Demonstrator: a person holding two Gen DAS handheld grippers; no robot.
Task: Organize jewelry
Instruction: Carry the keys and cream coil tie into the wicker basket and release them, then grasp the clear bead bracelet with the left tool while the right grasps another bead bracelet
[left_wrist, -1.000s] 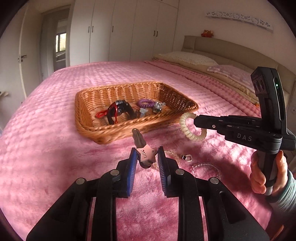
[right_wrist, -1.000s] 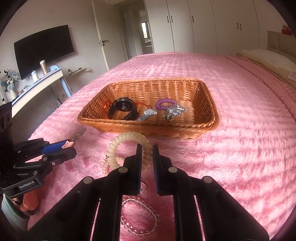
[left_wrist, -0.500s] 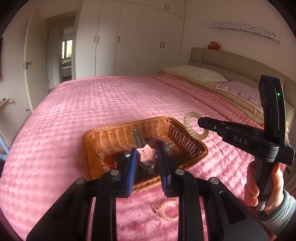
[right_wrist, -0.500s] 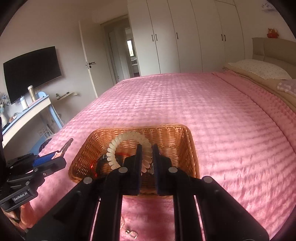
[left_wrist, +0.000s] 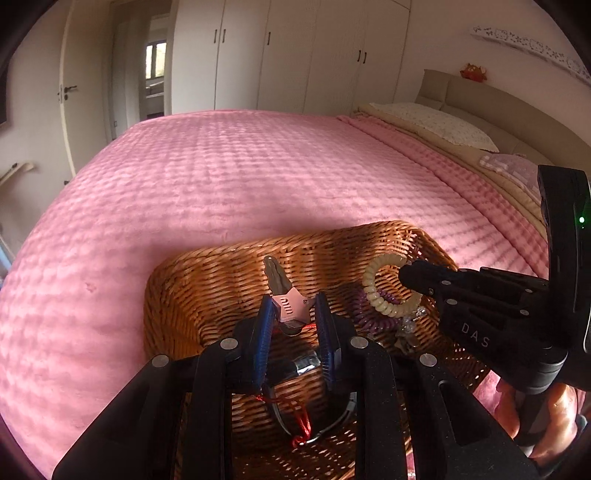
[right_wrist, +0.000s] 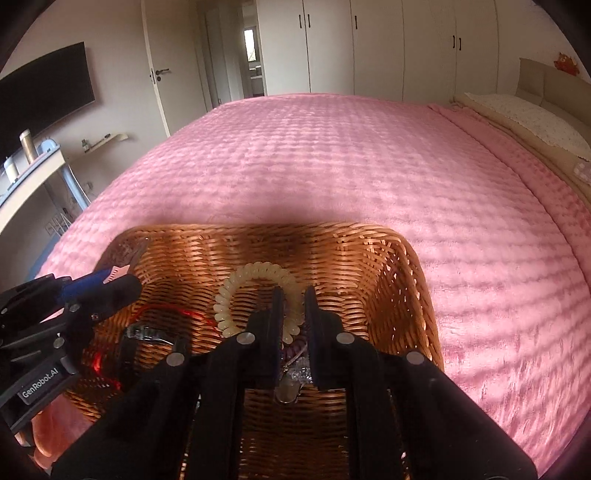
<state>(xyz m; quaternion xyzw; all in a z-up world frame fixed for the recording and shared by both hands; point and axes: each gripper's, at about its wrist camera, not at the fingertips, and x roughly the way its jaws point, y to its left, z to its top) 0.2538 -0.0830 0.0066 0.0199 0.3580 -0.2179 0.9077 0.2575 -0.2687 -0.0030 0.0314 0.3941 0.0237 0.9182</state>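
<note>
Over the wicker basket (left_wrist: 207, 280) on the pink bedspread (left_wrist: 221, 177), the left gripper (left_wrist: 291, 306) clamps a pink hair clip (left_wrist: 290, 306); at three o'clock, the right gripper (right_wrist: 293, 295) pinches a cream spiral bracelet (right_wrist: 255, 275), seemingly above a purple coil (left_wrist: 364, 317).

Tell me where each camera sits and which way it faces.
Left wrist: on the left gripper, facing the wicker basket and the bed beyond; shows its fingers clamping a pink clip, plus the right gripper.
Right wrist: on the right gripper, facing the basket; shows it holding a cream coil bracelet, plus the left gripper.
Shared: basket, both grippers.
</note>
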